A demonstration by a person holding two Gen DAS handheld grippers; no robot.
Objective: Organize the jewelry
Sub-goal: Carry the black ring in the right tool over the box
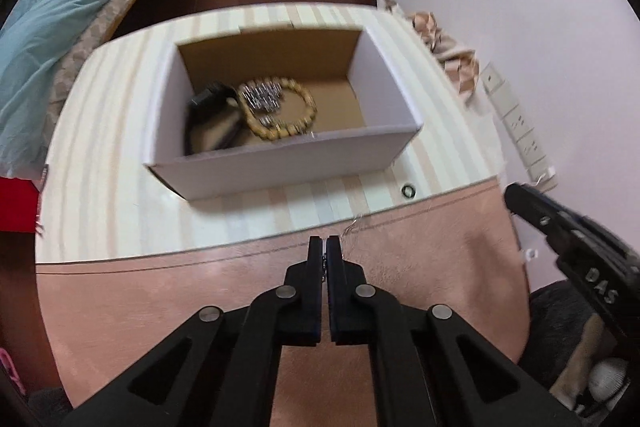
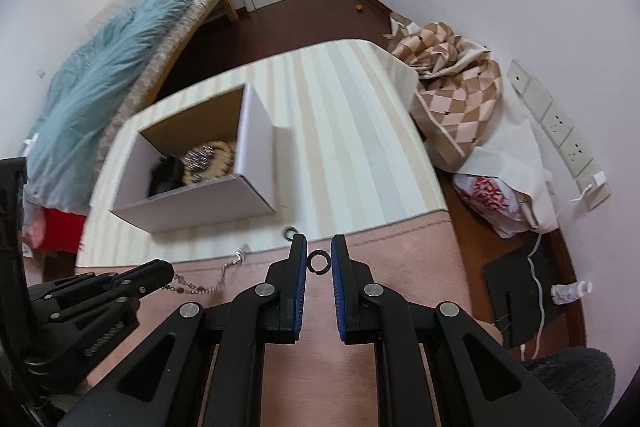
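An open white cardboard box (image 1: 280, 163) stands on the striped cloth and holds a beige bead bracelet (image 1: 280, 109), a silver piece and a dark item (image 1: 208, 99). My left gripper (image 1: 324, 247) is shut on a thin chain necklace (image 2: 200, 287) that trails onto the pink cloth; it also shows in the right wrist view (image 2: 160, 273). My right gripper (image 2: 319, 251) is open, its jaws on either side of a small dark ring (image 2: 319, 261) on the pink cloth. A second dark ring (image 1: 408, 191) lies near the box, also visible in the right wrist view (image 2: 289, 231).
The table (image 2: 360, 147) carries a striped cloth, with pink cloth (image 1: 200, 299) at the near edge. A checkered blanket (image 2: 452, 91), a bag (image 2: 496, 195) and wall sockets (image 2: 560, 123) lie to the right. A bed with a teal duvet (image 2: 112, 67) is to the left.
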